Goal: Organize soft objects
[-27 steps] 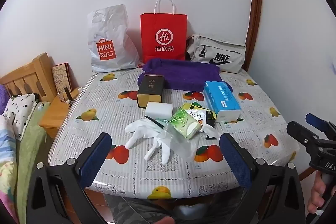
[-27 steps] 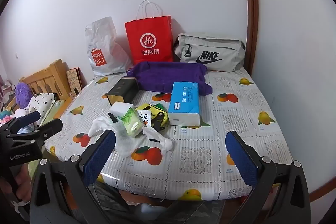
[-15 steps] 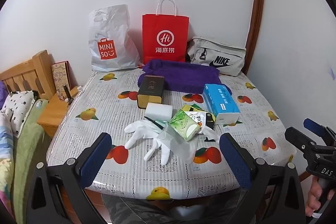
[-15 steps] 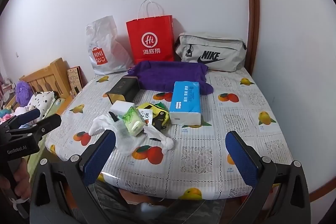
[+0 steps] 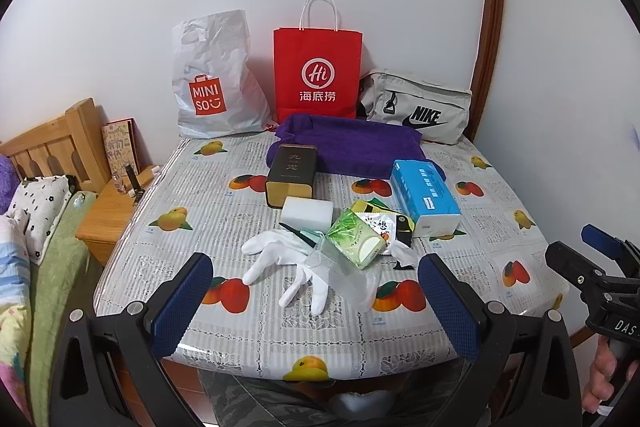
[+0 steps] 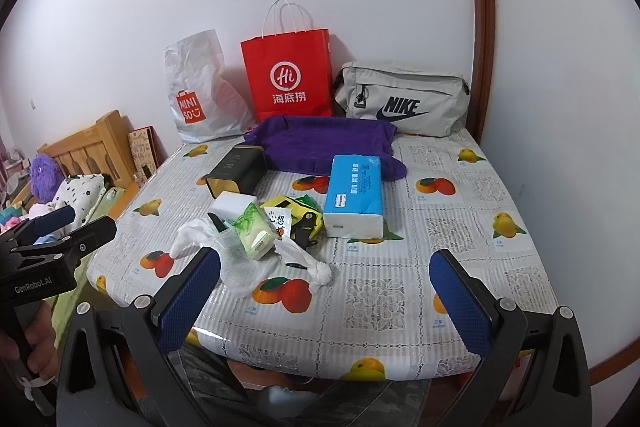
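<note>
Left wrist view: we hold the left gripper (image 5: 314,297) with jaws spread wide, empty; the white glove (image 5: 286,259) lies between them, just ahead, the green tissue pack (image 5: 356,241) beyond it.
Right wrist view: our right gripper (image 6: 324,301) gapes empty; the blue tissue pack (image 6: 354,195) lies ahead, the purple towel (image 6: 324,143) farther back.

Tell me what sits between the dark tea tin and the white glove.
A white foam block lies between the dark tea tin and the white glove, touching the tin's front; the left wrist view shows it.
</note>
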Action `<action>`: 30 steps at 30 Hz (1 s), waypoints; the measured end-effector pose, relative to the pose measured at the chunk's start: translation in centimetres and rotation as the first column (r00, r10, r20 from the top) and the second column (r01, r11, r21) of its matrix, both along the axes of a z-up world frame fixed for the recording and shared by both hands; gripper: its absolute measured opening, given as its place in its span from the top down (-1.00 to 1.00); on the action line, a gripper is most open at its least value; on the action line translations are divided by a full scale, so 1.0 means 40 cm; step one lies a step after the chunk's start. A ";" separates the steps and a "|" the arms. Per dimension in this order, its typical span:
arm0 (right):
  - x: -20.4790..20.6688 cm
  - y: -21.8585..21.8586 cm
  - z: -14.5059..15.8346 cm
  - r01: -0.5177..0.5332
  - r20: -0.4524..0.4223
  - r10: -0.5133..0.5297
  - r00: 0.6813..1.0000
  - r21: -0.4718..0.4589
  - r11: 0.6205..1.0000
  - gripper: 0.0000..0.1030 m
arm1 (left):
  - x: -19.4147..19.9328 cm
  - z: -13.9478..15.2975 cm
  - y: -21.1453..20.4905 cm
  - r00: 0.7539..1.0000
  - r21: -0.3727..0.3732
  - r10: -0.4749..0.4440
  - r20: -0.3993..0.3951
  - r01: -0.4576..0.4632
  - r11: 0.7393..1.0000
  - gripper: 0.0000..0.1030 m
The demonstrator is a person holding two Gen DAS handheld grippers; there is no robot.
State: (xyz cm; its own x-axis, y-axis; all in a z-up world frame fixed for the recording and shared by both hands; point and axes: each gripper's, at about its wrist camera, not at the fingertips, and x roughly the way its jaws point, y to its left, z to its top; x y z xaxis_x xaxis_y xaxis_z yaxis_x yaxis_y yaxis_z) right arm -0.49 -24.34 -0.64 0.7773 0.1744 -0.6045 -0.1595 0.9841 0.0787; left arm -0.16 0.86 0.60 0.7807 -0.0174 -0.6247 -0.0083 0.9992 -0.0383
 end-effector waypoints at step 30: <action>-0.003 0.003 0.008 -0.004 -0.001 0.004 1.000 -0.004 1.000 -1.00 | -0.007 0.010 0.003 1.000 0.007 0.005 0.001 -0.005 1.000 -1.00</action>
